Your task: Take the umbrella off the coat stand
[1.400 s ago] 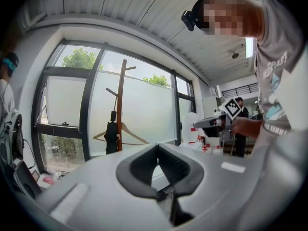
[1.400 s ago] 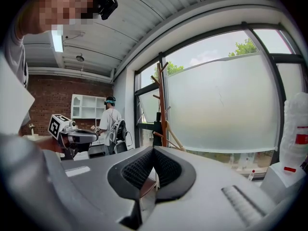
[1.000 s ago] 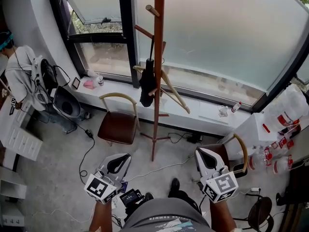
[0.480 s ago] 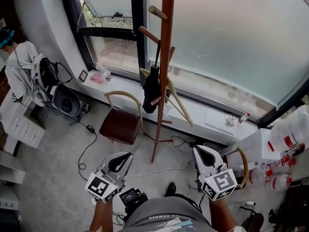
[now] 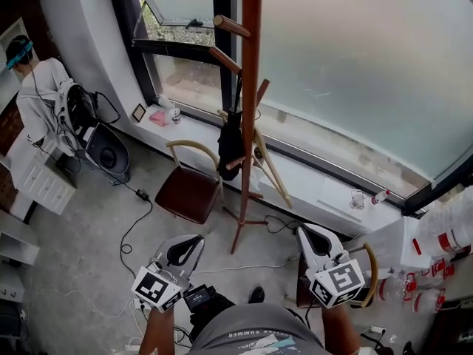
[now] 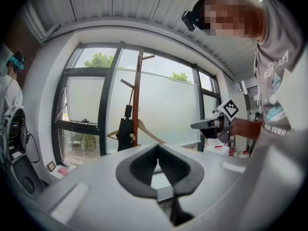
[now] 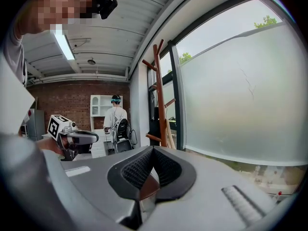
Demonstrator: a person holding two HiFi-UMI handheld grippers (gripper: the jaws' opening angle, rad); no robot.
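At the window [image 5: 355, 72], the umbrella [image 5: 230, 143] is found folded and black, hung by its strap from a peg on the coat stand [image 5: 250, 87] and lying against the pole's left side. A chair [image 5: 188, 192] is placed just left of the stand's base. The left tongs [image 5: 194, 239] and right tongs [image 5: 304, 232] are held low, well apart from the stand and aimed towards it. Both pairs of jaws are pressed together, with nothing gripped between them.
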